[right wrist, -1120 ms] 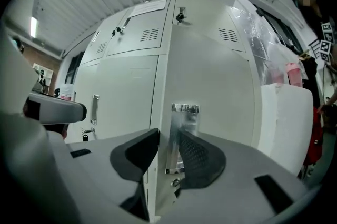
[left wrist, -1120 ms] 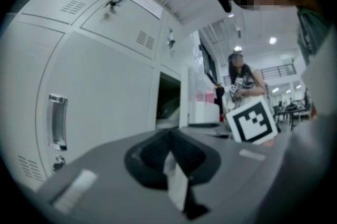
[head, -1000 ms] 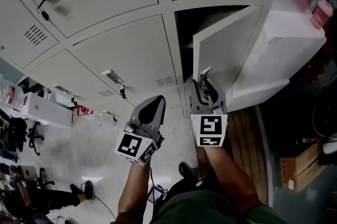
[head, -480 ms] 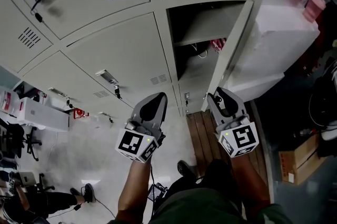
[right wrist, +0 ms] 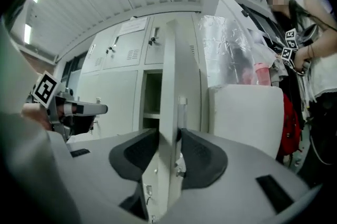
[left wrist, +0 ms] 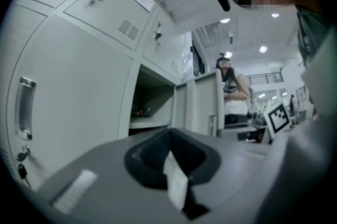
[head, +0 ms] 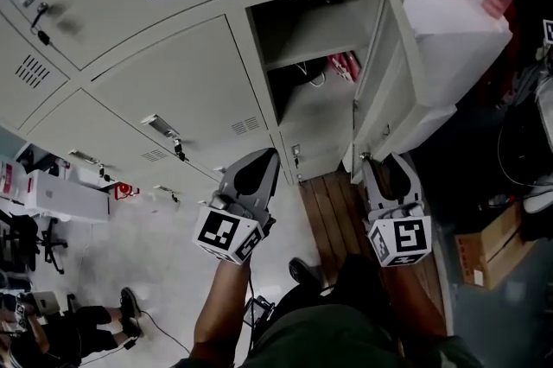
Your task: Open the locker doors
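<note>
**A:** Judging by its thin edge, how will that locker door [right wrist: 169, 75] handle?

**B:** Lightly, I'd say. It looks like painted sheet steel: stiff and easy on its hinges, but smooth enough for pads to slide. The free upright edge by the latch is the place to take it, and the right gripper [right wrist: 169, 138] is there now.

**A:** Is it clamped on?

**B:** I don't think so. Its jaws have just been opening and stand fairly wide. The door's edge is between them, but the pads don't seem to press on it.

**A:** Where is the door?

**B:** In the head view it stands swung out at 2 o'clock, nearly edge-on. The open compartment [head: 294, 90] is at 12 o'clock, with a shelf [head: 302, 51] inside. A white box [head: 449, 38] sits just beyond the door, so it probably can't swing much wider.

**A:** And the arms?

**B:** Both forearms reach out from the body toward the lockers. The right gripper is at 4 o'clock, one jaw on either side of the upright edge. The left gripper [head: 259, 163] is at 7 o'clock with its jaws together on nothing. It points at the closed door [head: 164, 72] at 10 o'clock.

**A:** Where would you take that one?

**B:** By its handle [head: 160, 126] at 9 o'clock. What looks like a key [head: 179, 152] hangs just below it and may need turning first.
</note>
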`<state>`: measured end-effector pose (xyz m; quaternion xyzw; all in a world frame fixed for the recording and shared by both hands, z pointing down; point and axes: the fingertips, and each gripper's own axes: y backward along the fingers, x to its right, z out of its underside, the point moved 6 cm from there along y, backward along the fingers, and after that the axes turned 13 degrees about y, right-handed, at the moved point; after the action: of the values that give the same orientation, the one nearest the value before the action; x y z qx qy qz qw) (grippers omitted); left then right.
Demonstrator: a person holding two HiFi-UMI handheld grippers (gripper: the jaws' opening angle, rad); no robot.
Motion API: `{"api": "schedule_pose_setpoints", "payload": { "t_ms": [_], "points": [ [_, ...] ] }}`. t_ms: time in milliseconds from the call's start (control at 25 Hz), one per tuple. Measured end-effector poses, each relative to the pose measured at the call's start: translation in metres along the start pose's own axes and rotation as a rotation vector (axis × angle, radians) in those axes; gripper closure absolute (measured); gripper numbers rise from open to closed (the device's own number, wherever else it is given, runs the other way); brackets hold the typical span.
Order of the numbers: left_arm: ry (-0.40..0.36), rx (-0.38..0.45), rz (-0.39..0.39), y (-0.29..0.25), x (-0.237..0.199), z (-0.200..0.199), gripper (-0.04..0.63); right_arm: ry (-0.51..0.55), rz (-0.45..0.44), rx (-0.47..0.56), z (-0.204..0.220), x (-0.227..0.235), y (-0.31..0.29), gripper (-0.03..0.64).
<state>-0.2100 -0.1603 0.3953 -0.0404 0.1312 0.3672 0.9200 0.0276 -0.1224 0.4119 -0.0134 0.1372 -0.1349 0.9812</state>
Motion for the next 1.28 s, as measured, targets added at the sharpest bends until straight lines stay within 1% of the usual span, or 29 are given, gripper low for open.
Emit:
{"api": "schedule_pose_setpoints", "payload": {
  "t_ms": [40,200,440,600,760,880,920,960,1120,1280],
  "points": [
    [0.0,-0.002,0.004,-0.001,0.002,0.002,0.595,-0.001,0.015,-0.016,0.002,0.005,0.0,0.497],
    [0.005,-0.012,0.012,-0.004,0.005,0.007,0.595,0.004,0.07,-0.034,0.007,0.023,0.011,0.508],
    [0.017,-0.034,0.011,-0.008,0.005,0.02,0.595,-0.032,0.204,-0.064,0.021,0.068,0.028,0.537],
    [0.031,-0.04,0.016,-0.01,0.005,0.026,0.595,-0.052,0.243,-0.087,0.028,0.094,0.029,0.537],
    [0.033,-0.034,0.013,-0.01,0.004,0.028,0.595,-0.065,0.281,-0.098,0.029,0.1,0.04,0.535],
    [0.037,-0.028,0.005,-0.006,0.0,0.028,0.595,-0.085,0.326,-0.094,0.031,0.093,0.062,0.535],
    [0.041,-0.025,0.0,-0.004,-0.003,0.029,0.595,-0.086,0.318,-0.091,0.031,0.085,0.067,0.557],
    [0.046,-0.023,-0.007,-0.001,-0.006,0.029,0.595,-0.079,0.288,-0.089,0.032,0.073,0.069,0.581],
    [0.065,-0.011,-0.041,0.007,-0.019,0.034,0.595,-0.033,0.076,-0.101,0.042,0.013,0.044,0.604],
    [0.091,-0.005,-0.087,0.009,-0.037,0.05,0.595,-0.02,-0.082,-0.081,0.057,-0.032,-0.003,0.611]
  ]
}}
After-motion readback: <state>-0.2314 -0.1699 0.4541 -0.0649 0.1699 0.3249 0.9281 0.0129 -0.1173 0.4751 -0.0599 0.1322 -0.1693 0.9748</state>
